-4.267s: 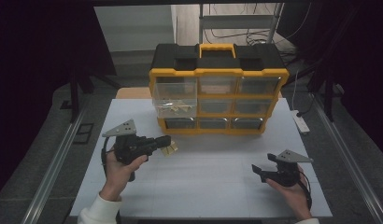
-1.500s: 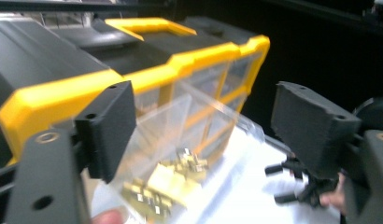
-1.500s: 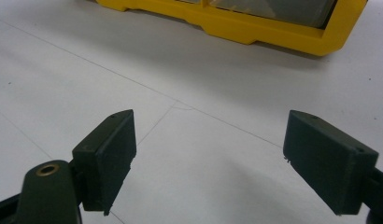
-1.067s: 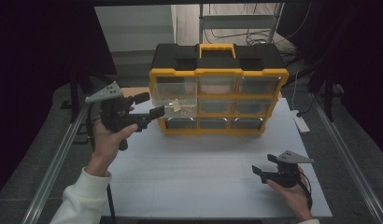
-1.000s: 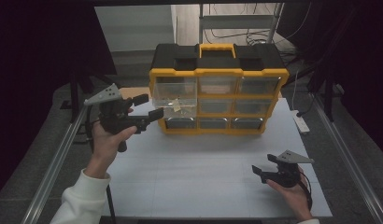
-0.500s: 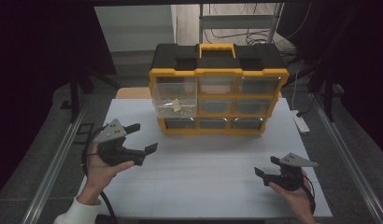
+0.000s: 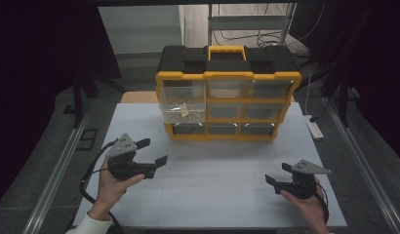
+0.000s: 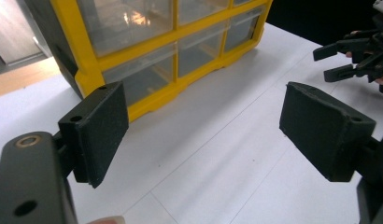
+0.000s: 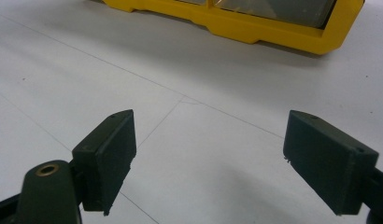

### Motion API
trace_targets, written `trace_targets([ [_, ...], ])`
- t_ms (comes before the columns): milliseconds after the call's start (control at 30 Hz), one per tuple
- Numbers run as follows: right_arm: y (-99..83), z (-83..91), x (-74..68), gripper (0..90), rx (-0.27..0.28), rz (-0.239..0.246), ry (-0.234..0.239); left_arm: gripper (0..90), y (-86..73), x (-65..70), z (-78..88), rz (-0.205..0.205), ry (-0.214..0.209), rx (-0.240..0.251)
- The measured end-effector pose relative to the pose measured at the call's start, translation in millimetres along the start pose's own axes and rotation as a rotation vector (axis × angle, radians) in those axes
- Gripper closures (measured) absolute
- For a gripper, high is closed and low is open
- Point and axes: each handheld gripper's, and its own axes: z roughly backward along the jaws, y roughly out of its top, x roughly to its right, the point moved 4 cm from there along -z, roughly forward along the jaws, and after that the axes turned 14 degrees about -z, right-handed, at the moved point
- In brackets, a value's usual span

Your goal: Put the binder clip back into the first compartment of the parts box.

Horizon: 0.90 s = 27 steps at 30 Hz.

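A yellow and black drawer organizer (image 7: pixel 227 78) stands at the back of the white table (image 7: pixel 212 200). Its top-left clear drawer (image 7: pixel 182 107) is pulled out a little, with small pale parts inside. My left gripper (image 7: pixel 156 150) hovers low at the front left, open with nothing between its jaws, which have just closed a little. In the left gripper view it (image 8: pixel 203 135) points past the organizer (image 8: pixel 147 60) toward the right gripper (image 8: pixel 355 56). My right gripper (image 7: pixel 276 172) rests open and empty at the front right. In the right gripper view it (image 9: pixel 208 158) faces the organizer's base (image 9: pixel 255 25).
A white power strip (image 7: pixel 312 127) lies at the table's right edge. A wooden board (image 7: pixel 139 96) shows behind the table's back left corner. Metal rails (image 7: pixel 56 175) run along both sides of the table.
My left gripper came down and back from beside the top-left drawer to low over the front left of the table. The right gripper stayed where it was.
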Motion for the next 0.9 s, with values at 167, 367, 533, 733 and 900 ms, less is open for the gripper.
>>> trace_targets([
  [167, 0.3, -0.4, -0.7, 17.4, -0.001, 0.003, 0.004, 18.5, -22.9, -0.8, -2.1, 0.042, 0.017, 0.004],
  [367, 0.8, 0.2, 0.0, 17.3, 0.004, 0.002, 0.004, 18.5, -49.3, 0.4, -13.5, 0.033, 0.025, -0.026],
  [533, 1.1, 0.6, -2.0, 17.2, 0.008, 0.009, 0.014, 18.0, -61.1, 1.1, -28.2, 0.046, -0.008, -0.056],
  [733, 1.8, 1.6, -2.1, 17.2, 0.014, 0.010, 0.022, 17.8, -65.0, -1.5, -33.2, 0.057, -0.010, -0.069],
  [900, 2.7, 3.0, -3.0, 17.2, 0.025, 0.015, 0.026, 18.0, -64.4, -2.3, -31.9, 0.065, -0.008, -0.062],
])
